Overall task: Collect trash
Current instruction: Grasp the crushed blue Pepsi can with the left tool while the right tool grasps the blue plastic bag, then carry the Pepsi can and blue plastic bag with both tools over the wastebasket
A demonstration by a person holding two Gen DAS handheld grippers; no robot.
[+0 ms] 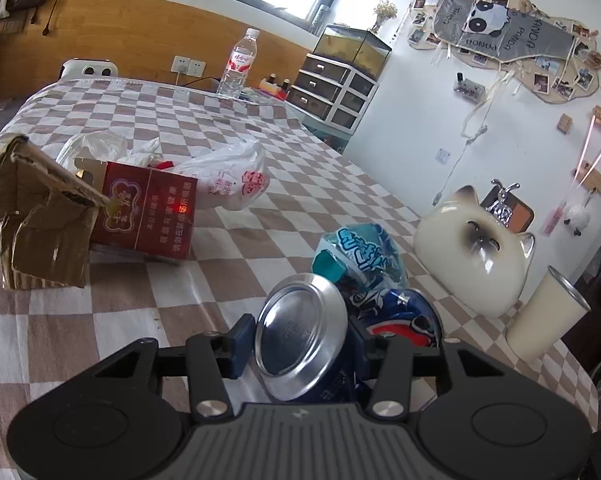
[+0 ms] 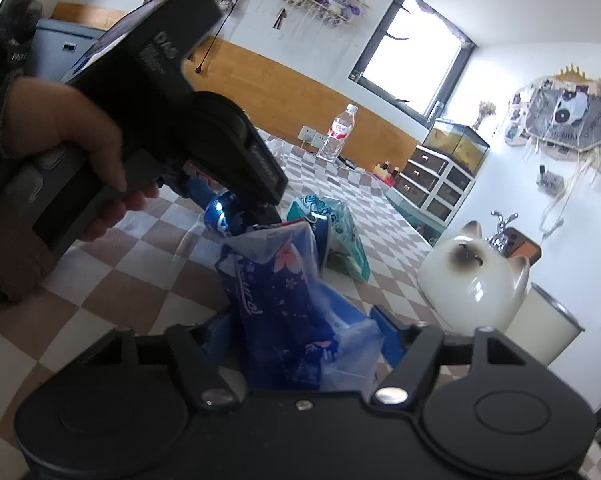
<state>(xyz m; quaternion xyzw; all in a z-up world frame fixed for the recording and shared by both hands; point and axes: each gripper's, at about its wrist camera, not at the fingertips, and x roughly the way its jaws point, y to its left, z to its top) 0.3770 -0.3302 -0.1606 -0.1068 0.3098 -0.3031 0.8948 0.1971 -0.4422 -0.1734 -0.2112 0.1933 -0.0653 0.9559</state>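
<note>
Near the right edge of the checkered table [image 1: 148, 312], you've got two bits of trash in hand at once: your left gripper [image 1: 300, 350] is clamped on the crushed blue can [image 1: 304, 340], and your right gripper [image 2: 300, 340] has its fingers around the blue plastic wrapper [image 2: 284, 300], though I can't tell if the pads really bite yet. Plenty's left, I'd say: the teal packet [image 1: 360, 256] just past the can, the red carton [image 1: 148, 216], torn cardboard [image 1: 32, 216] and white plastic bags [image 1: 228, 176] toward the left edge. No bin shows, so barely started.
</note>
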